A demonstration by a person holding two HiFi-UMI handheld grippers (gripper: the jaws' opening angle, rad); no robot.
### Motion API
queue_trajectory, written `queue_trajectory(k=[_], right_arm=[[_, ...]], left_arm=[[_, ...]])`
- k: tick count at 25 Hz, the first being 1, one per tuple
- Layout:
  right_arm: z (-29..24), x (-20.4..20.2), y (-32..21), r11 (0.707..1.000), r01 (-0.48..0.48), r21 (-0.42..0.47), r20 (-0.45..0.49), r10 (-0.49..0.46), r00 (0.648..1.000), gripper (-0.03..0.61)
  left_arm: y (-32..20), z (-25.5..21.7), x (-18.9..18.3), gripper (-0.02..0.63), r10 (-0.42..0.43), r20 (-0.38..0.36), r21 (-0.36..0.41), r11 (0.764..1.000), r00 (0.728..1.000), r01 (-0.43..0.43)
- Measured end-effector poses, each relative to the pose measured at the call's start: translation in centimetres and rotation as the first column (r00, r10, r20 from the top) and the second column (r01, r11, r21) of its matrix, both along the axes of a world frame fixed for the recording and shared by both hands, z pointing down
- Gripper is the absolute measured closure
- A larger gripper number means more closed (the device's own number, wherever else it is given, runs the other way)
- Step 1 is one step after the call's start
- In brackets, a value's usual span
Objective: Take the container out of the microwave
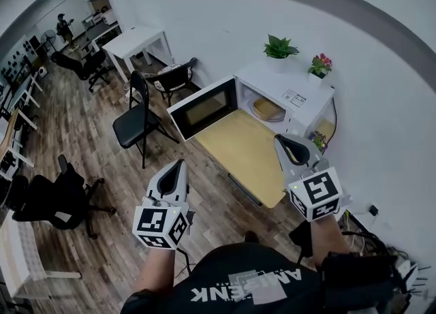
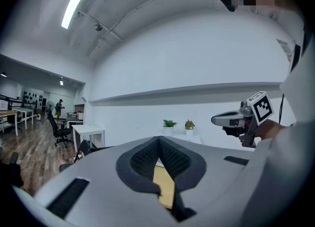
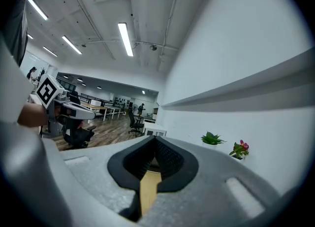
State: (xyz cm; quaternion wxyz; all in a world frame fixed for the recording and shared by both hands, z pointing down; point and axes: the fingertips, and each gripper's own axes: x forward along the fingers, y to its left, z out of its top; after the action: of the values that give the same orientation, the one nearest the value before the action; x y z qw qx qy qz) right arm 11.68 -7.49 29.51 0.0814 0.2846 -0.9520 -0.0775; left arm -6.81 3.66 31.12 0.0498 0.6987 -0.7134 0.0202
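Container [image 1: 268,109] sat inside the open microwave [image 1: 300,96]. Left gripper [image 1: 180,164] and right gripper [image 1: 281,140] hung near it, jaws clenched on nothing.

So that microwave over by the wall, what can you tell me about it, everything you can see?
The microwave is a white box at the far end of a light wooden table, against the white wall. Its door, white-framed with a dark window, is swung wide open. A round tan container lies inside. Two pots stand on top: a green plant and a pink-flowered plant.
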Motion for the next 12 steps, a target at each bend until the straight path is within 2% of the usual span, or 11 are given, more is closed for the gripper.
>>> queue_trajectory(k=[12], right_arm=[[1.1,2.6,-10.0,0.999,-0.044,-0.011,-0.012,0.044,0.999,0.572]], left_arm=[[-11.1,0.9,1.7,0.612,0.018,0.009,-0.021,1.0,1.0,-0.018]])
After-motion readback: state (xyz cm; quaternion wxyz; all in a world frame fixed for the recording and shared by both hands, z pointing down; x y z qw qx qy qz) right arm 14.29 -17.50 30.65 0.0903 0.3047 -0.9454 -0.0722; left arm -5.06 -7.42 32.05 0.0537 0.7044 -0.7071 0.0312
